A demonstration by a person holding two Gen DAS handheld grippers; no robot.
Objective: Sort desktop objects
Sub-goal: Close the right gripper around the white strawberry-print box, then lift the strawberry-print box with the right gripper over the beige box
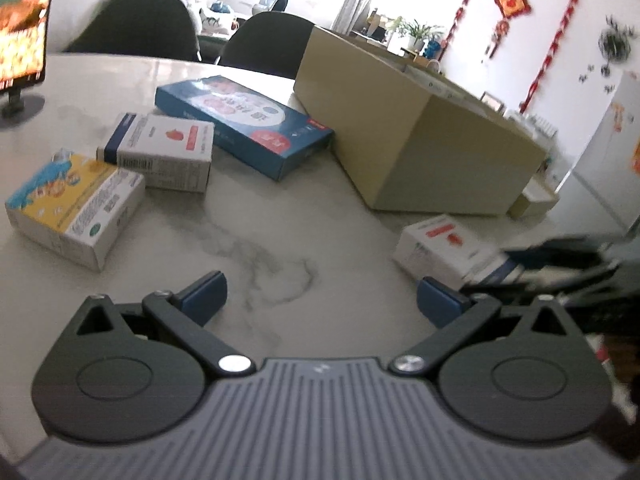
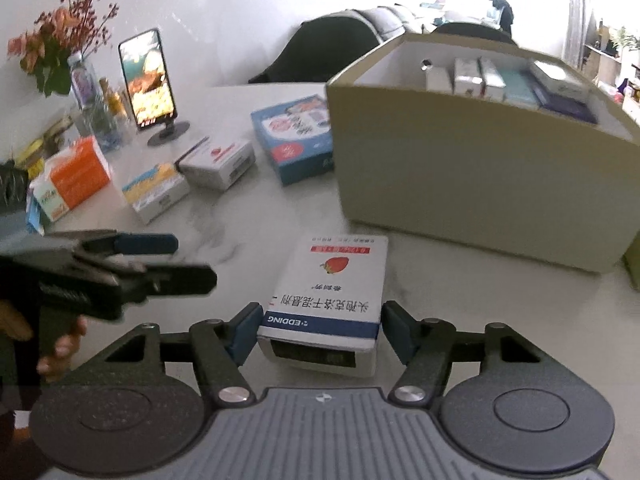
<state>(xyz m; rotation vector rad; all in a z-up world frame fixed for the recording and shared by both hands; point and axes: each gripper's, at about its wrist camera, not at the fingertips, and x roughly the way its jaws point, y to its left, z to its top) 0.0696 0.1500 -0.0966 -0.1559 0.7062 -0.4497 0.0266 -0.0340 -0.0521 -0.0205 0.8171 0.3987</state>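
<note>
A white medicine box with a strawberry picture point(image 2: 332, 304) lies on the marble table point(image 2: 248, 224), between the fingers of my right gripper point(image 2: 322, 334). The left pad sits against the box's side and a thin gap shows at the right pad. The same box point(image 1: 448, 248) appears at the right of the left wrist view. My left gripper point(image 1: 322, 300) hovers open over bare table with nothing between its fingers; the right wrist view shows the left gripper point(image 2: 180, 260) at the left, held by a hand. An open cardboard box point(image 2: 480, 184) stands behind, with several packs inside.
A yellow-and-white box point(image 1: 76, 204), a second white strawberry box point(image 1: 160, 152) and a flat blue box point(image 1: 244, 124) lie left of the cardboard box point(image 1: 420, 132). A phone on a stand point(image 2: 148, 76), a flower vase point(image 2: 80, 76) and an orange pack point(image 2: 72, 176) stand far left. Dark chairs point(image 1: 136, 24) line the far edge.
</note>
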